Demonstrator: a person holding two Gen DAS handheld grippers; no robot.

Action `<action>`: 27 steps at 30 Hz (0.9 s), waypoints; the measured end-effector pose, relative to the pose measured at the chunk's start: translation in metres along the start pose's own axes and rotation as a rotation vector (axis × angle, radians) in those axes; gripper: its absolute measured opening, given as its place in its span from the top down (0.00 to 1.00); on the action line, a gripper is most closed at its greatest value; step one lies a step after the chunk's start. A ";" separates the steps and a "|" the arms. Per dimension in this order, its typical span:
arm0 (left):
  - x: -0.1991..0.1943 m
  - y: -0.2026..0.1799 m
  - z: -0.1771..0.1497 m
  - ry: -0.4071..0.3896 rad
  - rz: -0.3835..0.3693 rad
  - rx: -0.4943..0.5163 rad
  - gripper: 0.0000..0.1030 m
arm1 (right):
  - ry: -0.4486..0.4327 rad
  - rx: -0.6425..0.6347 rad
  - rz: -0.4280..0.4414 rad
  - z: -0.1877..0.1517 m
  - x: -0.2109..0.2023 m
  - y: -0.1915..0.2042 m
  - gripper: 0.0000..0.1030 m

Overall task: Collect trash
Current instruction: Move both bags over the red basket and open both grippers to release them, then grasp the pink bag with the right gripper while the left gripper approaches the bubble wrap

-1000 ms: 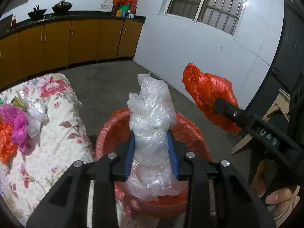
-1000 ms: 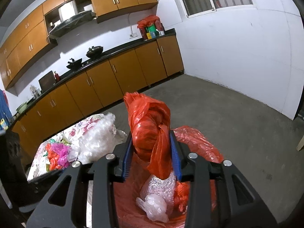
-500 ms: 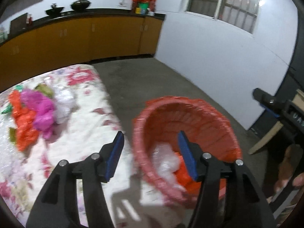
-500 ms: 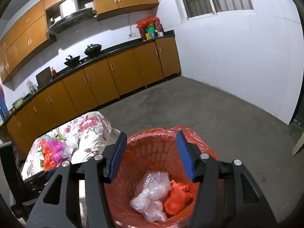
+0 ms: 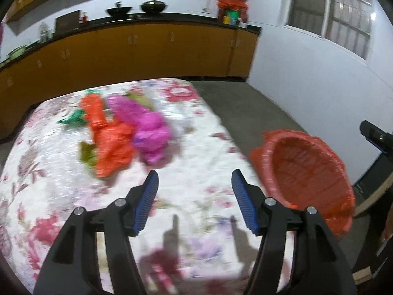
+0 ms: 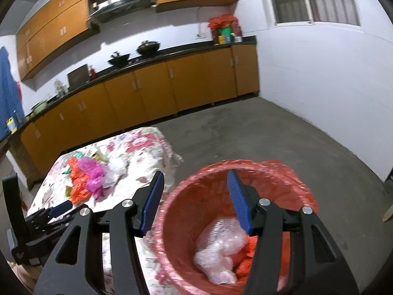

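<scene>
A red-lined trash bin (image 5: 307,169) stands at the right edge of a table with a floral cloth (image 5: 196,184). In the right wrist view the bin (image 6: 184,221) holds a clear plastic bag (image 6: 218,248) and an orange bag (image 6: 248,253). On the cloth lie an orange bag (image 5: 108,137), a pink bag (image 5: 147,130) and green scraps (image 5: 71,119); the pile also shows in the right wrist view (image 6: 86,177). My left gripper (image 5: 194,196) is open and empty above the cloth. My right gripper (image 6: 194,201) is open and empty over the bin's left rim.
Orange kitchen cabinets (image 6: 152,93) with a dark counter and pots run along the far wall. A white wall with a barred window (image 5: 331,17) is on the right. Bare concrete floor (image 6: 282,142) lies beyond the table. The other gripper shows at the left edge (image 6: 36,221).
Both grippers let go of their bags, which dropped into the bin, and now stand open. My left gripper has swung left over the cloth; my right has shifted slightly left.
</scene>
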State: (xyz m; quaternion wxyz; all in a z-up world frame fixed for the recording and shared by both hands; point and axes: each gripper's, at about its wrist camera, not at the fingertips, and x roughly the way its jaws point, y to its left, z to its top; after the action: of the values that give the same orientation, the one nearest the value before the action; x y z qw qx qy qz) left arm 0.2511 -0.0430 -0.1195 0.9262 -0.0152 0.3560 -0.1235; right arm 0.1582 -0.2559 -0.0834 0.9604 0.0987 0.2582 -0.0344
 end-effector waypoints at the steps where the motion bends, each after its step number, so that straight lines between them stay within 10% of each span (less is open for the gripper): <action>1: -0.001 0.010 0.000 -0.001 0.022 -0.014 0.40 | 0.004 -0.007 0.010 0.000 0.002 0.005 0.47; 15: -0.030 0.126 -0.007 -0.043 0.235 -0.199 0.38 | 0.119 -0.159 0.277 0.003 0.086 0.135 0.48; 27: -0.042 0.176 -0.016 -0.064 0.292 -0.271 0.37 | 0.243 -0.275 0.270 -0.014 0.176 0.201 0.54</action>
State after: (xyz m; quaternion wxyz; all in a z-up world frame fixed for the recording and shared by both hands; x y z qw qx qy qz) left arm 0.2490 0.1380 -0.1242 0.9345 -0.0918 0.3383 0.0616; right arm 0.3271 -0.0591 -0.1496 0.9225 0.0037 0.3589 0.1421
